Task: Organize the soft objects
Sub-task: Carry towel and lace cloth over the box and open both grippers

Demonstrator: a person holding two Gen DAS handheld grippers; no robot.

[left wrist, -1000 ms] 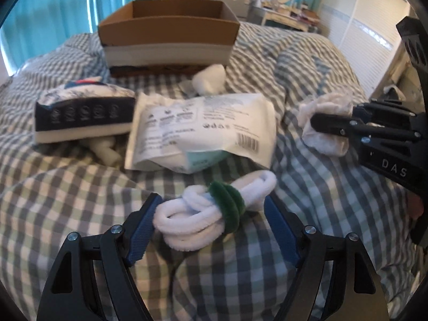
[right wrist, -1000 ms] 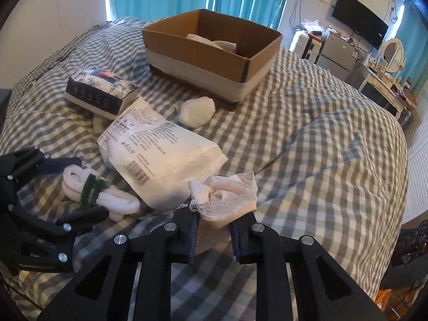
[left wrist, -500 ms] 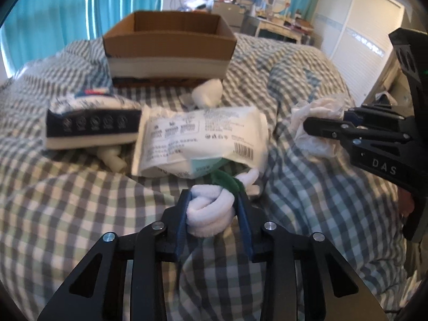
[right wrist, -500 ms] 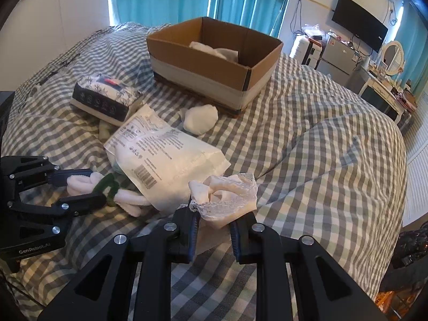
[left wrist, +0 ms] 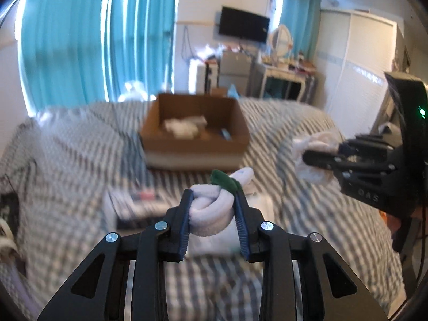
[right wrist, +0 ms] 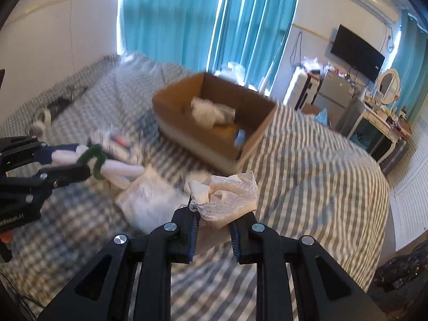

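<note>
Two claws (each gripping one bundle (left wrist: 214, 203))

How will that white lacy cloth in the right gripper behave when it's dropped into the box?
The lacy cloth is crumpled and bulges past the right gripper, so it's probably floppy and light. It should land softly in the box, perhaps unfolding, unlikely to roll.

The cardboard box (left wrist: 195, 131) sits at twelve o'clock from the left gripper (left wrist: 212, 200), its top open; white cloth (right wrist: 211, 111) fills the far left part of its floor, the near right part looks barer. Between both grippers and the box, the air above the checked bed (right wrist: 315, 155) is open. Low at eleven o'clock of the right gripper (right wrist: 214, 208), a white packet (right wrist: 149, 200) and a patterned pack (right wrist: 117, 141) lie on the bed. The grippers hang well apart.
</note>
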